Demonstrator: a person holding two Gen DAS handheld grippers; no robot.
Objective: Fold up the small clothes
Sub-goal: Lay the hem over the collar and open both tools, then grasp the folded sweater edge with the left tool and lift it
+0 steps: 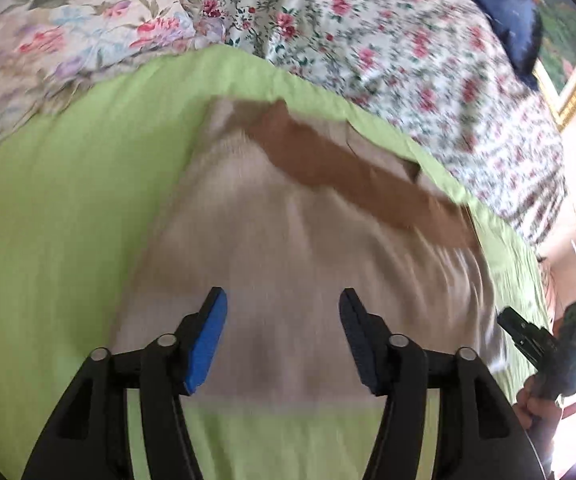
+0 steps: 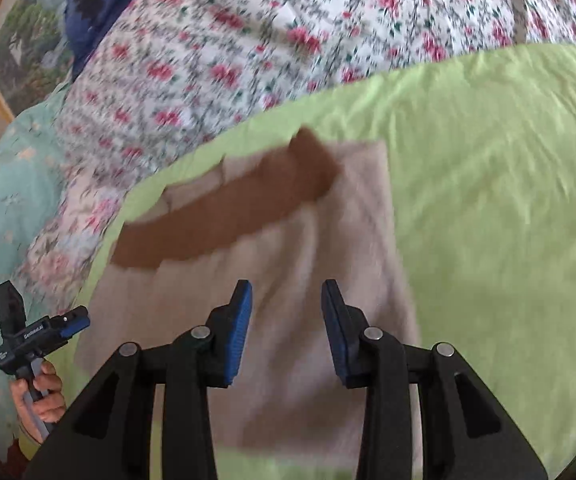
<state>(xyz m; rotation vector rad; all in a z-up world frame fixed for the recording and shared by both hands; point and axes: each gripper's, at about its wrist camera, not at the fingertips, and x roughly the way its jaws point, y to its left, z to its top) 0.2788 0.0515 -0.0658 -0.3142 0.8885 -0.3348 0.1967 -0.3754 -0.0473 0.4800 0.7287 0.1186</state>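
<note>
A small beige garment (image 1: 288, 248) with a brown band (image 1: 340, 172) across its far end lies flat on a lime-green sheet (image 1: 47, 220). My left gripper (image 1: 283, 312) is open and empty, hovering over the garment's near part. In the right wrist view the same garment (image 2: 288, 264) and brown band (image 2: 227, 208) lie on the green sheet (image 2: 488, 200), and my right gripper (image 2: 287, 304) is open and empty above it. The right gripper also shows at the left view's right edge (image 1: 536, 340); the left gripper shows at the right view's left edge (image 2: 39, 332). Both views are motion-blurred.
A floral bedspread (image 1: 408, 60) covers the bed beyond the green sheet. A floral pillow (image 1: 67, 40) lies at far left, a dark blue cushion (image 1: 504, 12) at far right. A gold-framed picture (image 1: 572, 80) hangs on the wall. A light blue floral cover (image 2: 3, 200) lies left.
</note>
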